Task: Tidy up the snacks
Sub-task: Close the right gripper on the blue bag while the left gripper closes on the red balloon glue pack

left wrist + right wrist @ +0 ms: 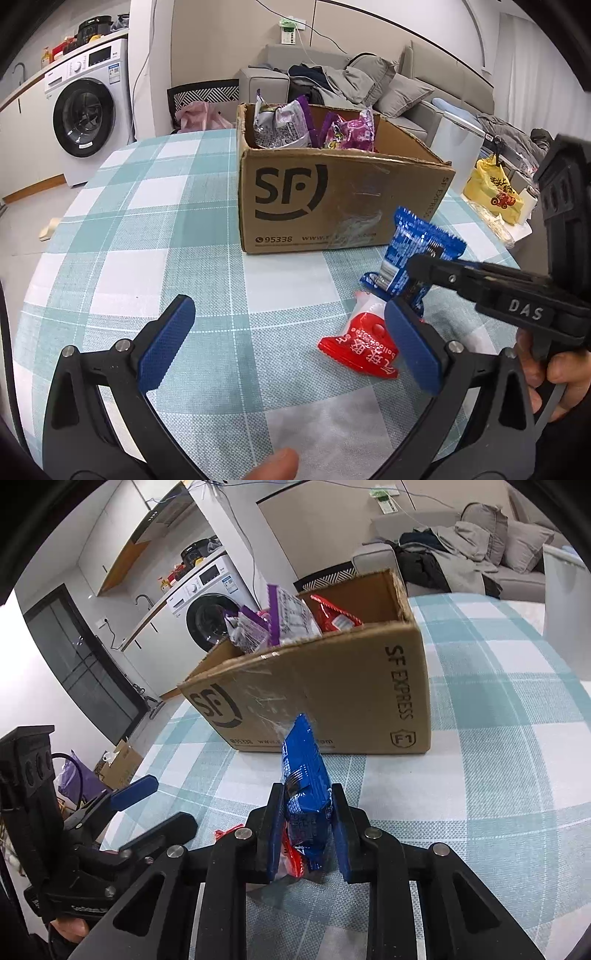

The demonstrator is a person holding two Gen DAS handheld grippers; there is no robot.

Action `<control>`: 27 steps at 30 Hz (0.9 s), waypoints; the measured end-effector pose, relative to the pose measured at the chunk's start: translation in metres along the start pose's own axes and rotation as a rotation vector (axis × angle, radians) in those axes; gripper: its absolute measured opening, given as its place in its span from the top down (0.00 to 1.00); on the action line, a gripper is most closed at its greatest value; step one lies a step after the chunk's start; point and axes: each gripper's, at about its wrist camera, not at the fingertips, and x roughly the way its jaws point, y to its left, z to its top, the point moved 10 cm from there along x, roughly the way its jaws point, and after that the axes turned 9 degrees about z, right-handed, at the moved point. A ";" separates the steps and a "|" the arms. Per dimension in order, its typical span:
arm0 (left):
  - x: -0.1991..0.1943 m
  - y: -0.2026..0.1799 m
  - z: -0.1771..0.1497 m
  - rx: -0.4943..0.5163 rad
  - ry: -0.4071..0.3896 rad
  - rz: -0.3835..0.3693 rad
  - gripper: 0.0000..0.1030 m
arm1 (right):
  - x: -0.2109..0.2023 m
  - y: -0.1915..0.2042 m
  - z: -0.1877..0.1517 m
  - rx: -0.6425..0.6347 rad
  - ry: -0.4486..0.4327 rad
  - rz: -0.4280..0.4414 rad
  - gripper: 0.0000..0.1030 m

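Right hand-held gripper (306,830): jaws clamped together on the blue packet, one blue pad on each side of its lower half; seen from the left wrist it comes in from the right, in front of the box.
Blue packet (304,775): pinched upright between the right pads, its top end tilted toward the box and standing just before the box's front face.
Left hand-held gripper (288,343): jaws wide apart, nothing between the pads; it hovers over the bench in front of the box, left of the right one.
Fingers: a fingertip (275,465) shows at the bottom edge below the left jaws; a hand (554,369) grips the right handle.
Red packet (360,347): lies flat on the bench in front of the box, just beside the left gripper's right pad and under the blue packet; whether the two packets touch I cannot tell.
Bench (184,240): covered with a teal-and-white checked cloth.
Box (332,199): open brown carton printed SF, standing on the bench beyond both grippers.
Snacks in box: purple and silver bags (280,125) stick up above the rim; a red bag (332,616) lies at the box's far right corner.
Yellow bag (493,192): right of the box, near the bench edge.
Washer (86,110): far left behind the box.
Sofa (369,77): behind the box, heaped with clothes and cushions.
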 end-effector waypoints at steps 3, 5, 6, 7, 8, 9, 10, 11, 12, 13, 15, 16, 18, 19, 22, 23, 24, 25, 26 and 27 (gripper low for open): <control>0.002 -0.006 -0.002 0.013 0.015 -0.010 0.01 | -0.012 0.005 0.003 -0.031 -0.018 -0.016 0.77; 0.002 -0.012 -0.005 0.030 0.023 -0.027 0.01 | -0.019 0.010 0.007 -0.049 -0.034 -0.020 0.77; 0.003 -0.017 -0.007 0.043 0.032 -0.046 0.01 | -0.024 0.012 0.009 -0.052 -0.045 -0.019 0.77; 0.004 -0.022 -0.009 0.057 0.043 -0.058 0.01 | -0.027 0.013 0.010 -0.053 -0.050 -0.017 0.77; 0.005 -0.027 -0.012 0.076 0.054 -0.066 0.01 | -0.031 0.013 0.012 -0.053 -0.055 -0.015 0.77; 0.006 -0.032 -0.015 0.096 0.061 -0.068 0.01 | -0.033 0.012 0.012 -0.051 -0.058 -0.013 0.77; 0.007 -0.037 -0.017 0.114 0.064 -0.071 0.01 | -0.035 0.011 0.013 -0.047 -0.058 -0.008 0.77; 0.008 -0.042 -0.018 0.125 0.066 -0.077 0.01 | -0.036 0.011 0.013 -0.040 -0.056 -0.001 0.77; 0.009 -0.045 -0.020 0.134 0.069 -0.081 0.01 | -0.037 0.010 0.014 -0.035 -0.055 0.001 0.77; 0.011 -0.048 -0.021 0.141 0.075 -0.082 0.01 | -0.038 0.009 0.013 -0.033 -0.052 0.000 0.77; 0.015 -0.053 -0.025 0.154 0.092 -0.078 0.01 | -0.040 0.008 0.012 -0.028 -0.051 0.002 0.77; 0.017 -0.056 -0.027 0.163 0.101 -0.079 0.01 | -0.041 0.007 0.012 -0.027 -0.051 0.001 0.77; 0.020 -0.063 -0.031 0.187 0.111 -0.085 0.01 | -0.042 0.005 0.013 -0.026 -0.052 0.002 0.77; 0.022 -0.066 -0.032 0.197 0.115 -0.087 0.02 | -0.042 0.005 0.013 -0.025 -0.053 0.001 0.77; 0.027 -0.078 -0.040 0.237 0.144 -0.112 0.21 | -0.043 0.003 0.013 -0.018 -0.052 0.001 0.77; 0.029 -0.081 -0.044 0.254 0.158 -0.113 0.26 | -0.043 0.003 0.013 -0.018 -0.052 0.001 0.77; 0.029 -0.084 -0.045 0.268 0.152 -0.101 0.27 | -0.043 0.002 0.013 -0.018 -0.051 0.001 0.77; 0.028 -0.086 -0.045 0.279 0.141 -0.097 0.31 | -0.042 0.002 0.013 -0.018 -0.049 0.000 0.77; 0.026 -0.089 -0.045 0.286 0.134 -0.106 0.40 | -0.042 0.002 0.013 -0.017 -0.049 0.000 0.77; 0.025 -0.091 -0.046 0.287 0.134 -0.120 0.43 | -0.043 0.003 0.012 -0.018 -0.048 0.001 0.77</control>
